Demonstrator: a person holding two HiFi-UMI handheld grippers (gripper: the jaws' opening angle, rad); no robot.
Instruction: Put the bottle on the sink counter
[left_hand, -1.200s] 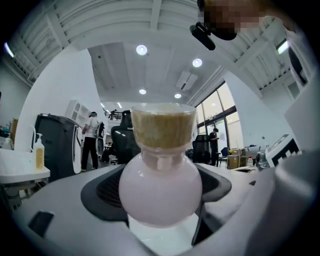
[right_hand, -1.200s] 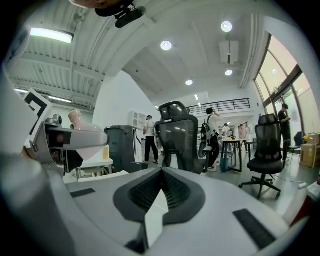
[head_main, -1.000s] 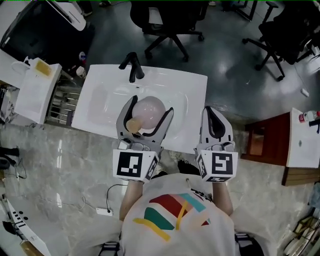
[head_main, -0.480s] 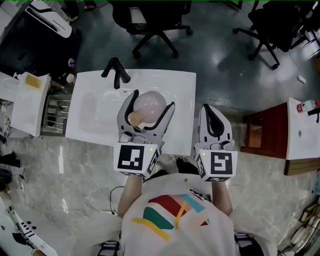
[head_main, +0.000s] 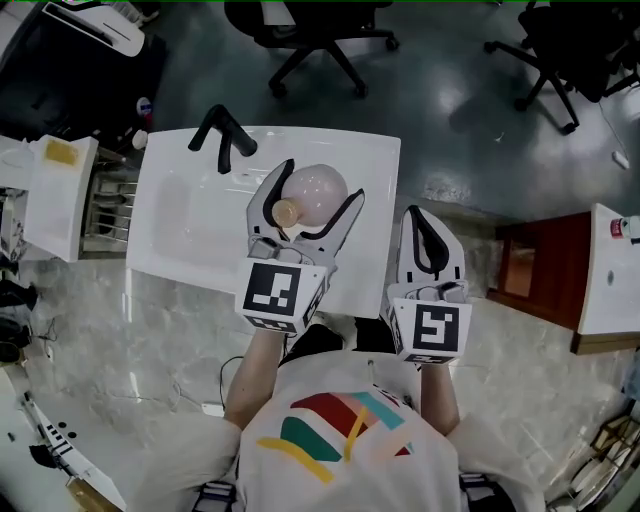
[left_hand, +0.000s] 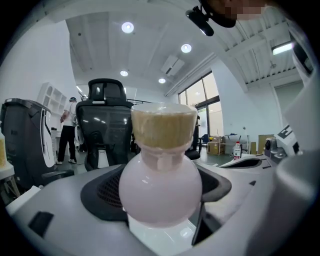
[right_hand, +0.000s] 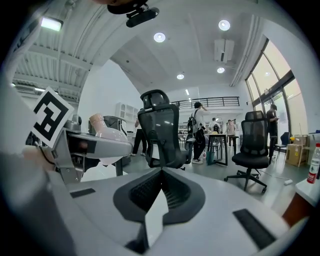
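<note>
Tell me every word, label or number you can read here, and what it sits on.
No readable text anywhere.
left tool and right tool: cubes carry black-and-white square patterns, not letters.
bottle in the left tool: no label shows.
small bottle, far right in the right gripper view: print too small to read.
shirt: coloured stripes, no words.

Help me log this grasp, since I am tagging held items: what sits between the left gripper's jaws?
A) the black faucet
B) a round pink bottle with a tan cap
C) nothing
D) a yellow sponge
B: the left gripper has its jaws closed on the round pink bottle, seen over the white sink in the head view.
</note>
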